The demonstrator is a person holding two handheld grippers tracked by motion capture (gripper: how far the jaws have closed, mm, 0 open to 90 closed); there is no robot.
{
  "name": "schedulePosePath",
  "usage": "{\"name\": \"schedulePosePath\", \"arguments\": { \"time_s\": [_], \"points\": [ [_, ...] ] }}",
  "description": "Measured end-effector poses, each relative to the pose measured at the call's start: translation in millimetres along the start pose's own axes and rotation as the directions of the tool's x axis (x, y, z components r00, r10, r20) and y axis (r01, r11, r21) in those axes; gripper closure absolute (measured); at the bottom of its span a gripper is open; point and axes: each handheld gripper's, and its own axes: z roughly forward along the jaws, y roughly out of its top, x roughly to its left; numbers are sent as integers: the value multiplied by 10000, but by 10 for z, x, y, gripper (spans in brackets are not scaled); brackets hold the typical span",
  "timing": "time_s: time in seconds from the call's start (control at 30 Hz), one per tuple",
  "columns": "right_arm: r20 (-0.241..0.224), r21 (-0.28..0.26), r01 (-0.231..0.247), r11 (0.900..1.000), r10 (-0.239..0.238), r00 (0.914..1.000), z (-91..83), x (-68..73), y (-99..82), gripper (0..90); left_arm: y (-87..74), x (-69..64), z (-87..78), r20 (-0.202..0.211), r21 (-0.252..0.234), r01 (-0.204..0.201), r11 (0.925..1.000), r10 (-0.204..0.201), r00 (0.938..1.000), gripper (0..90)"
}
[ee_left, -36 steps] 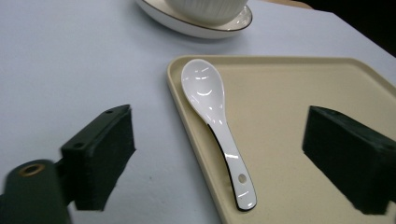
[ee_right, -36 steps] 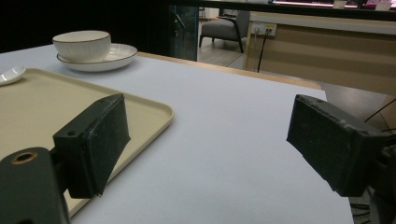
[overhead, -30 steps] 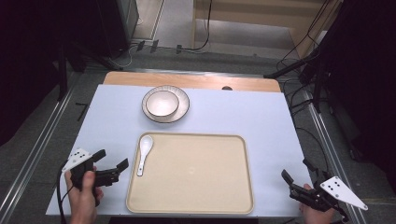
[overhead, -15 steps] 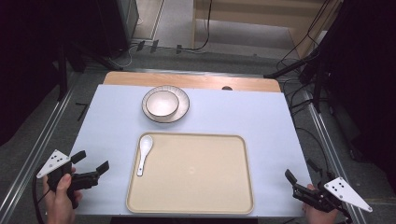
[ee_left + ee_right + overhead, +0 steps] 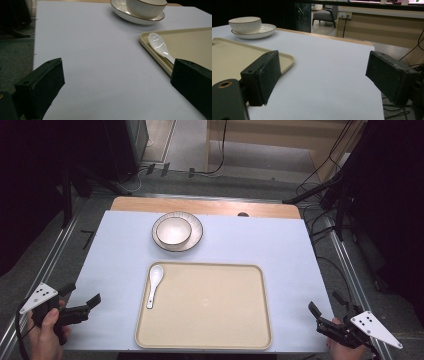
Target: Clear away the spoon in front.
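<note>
A beige tray lies at the front middle of the pale table, and a white spoon rests along its left side. Behind it a cream bowl sits on a plate. At the front left corner a hand holds my left gripper open with nothing in it, left of the tray. Its own view has the gripper over bare table, the spoon and tray rim to the right. My right gripper stands open and empty at the front right corner, the gripper facing the tray and bowl.
A strip of wooden tabletop shows at the far edge. Metal rails run along both sides of the table, and cables lie on the floor at the right. Bare table surface surrounds the tray.
My left gripper has drawn back leftward from the tray's left edge to the table's front left corner. The right gripper has barely shifted. Spoon, bowl and tray stay put.
</note>
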Motion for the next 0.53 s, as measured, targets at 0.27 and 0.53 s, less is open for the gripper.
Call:
{"name": "schedulePosePath", "arguments": {
  "time_s": [0.27,0.53],
  "points": [
    [-47,-43,-25,10000,24,10000,7,-13,7,133,22,-20,-35,-287,-165,164,9997,-169,9994,0],
    [-57,-73,66,10000,-67,10000,10,-7,16,133,15,-59,0,-265,49,175,9998,-174,9995,0]
  ]
}}
